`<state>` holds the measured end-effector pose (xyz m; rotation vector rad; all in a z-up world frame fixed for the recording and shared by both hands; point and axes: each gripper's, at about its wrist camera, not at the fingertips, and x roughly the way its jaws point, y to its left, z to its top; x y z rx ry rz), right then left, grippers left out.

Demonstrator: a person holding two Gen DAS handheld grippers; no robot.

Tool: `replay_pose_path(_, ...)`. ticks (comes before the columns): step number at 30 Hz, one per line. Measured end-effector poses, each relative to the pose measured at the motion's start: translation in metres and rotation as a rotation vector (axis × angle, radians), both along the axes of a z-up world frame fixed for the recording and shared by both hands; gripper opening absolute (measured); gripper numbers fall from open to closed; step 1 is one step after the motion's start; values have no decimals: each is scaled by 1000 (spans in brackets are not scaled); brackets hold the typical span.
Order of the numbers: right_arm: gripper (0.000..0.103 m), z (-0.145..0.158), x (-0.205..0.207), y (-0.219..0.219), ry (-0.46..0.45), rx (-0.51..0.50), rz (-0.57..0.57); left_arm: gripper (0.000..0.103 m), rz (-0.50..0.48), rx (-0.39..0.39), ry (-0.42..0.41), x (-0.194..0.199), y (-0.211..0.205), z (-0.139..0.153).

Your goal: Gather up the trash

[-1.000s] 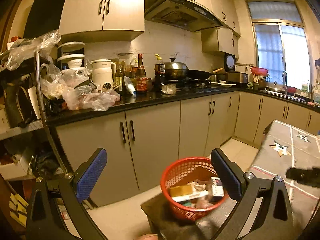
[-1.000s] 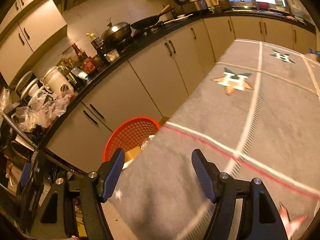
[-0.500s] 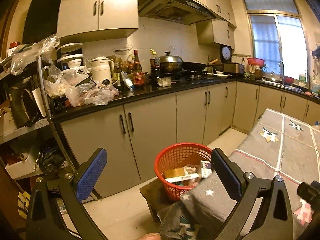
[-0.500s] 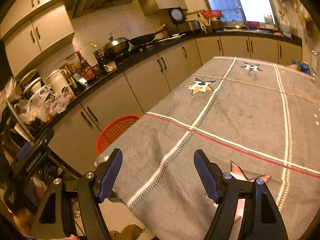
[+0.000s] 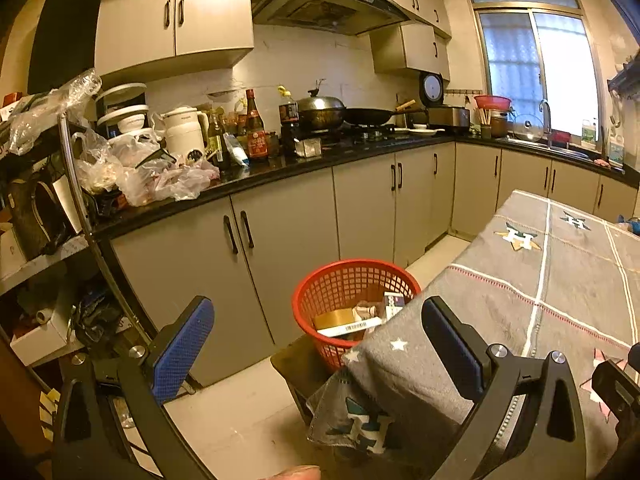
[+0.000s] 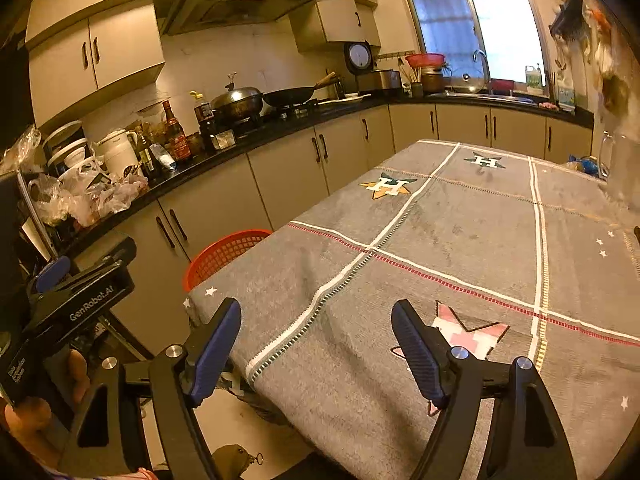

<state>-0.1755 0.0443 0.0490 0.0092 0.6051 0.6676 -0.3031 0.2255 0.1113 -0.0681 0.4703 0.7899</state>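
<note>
Red basket [image 5: 354, 304], holding trash, sits beside the grey-clothed table [image 6: 460, 240]. Both tools, left tool [image 5: 316, 344] and right tool [image 6: 316, 344], are empty and open, the right's jaws just widening. Views have swung from basket toward the table, likely seeking more trash.

A lived-in home kitchen. A black stone countertop [image 5: 304, 168] runs over beige cabinet doors, bearing a lidded steel wok [image 5: 320, 110], sauce bottles and crumpled plastic bags. Above it hangs a steel range hood [image 5: 324, 8]; at its far right end stands a sink faucet [image 5: 545, 114] under a window.
</note>
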Motion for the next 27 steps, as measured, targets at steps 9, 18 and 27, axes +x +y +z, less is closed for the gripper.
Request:
replay_pose_path(9,83,-7,-6,13,-1,-28,8,103,8,-50,66,2,17,-23)
replay_pose_path(18,83,-14,-10,27,-5,-59,21,103,19,-90,94,1,31,-35)
replay_pose_path(27,83,-16,-11,29,-4,-65,23,103,8,-121,110,4,35,-42)
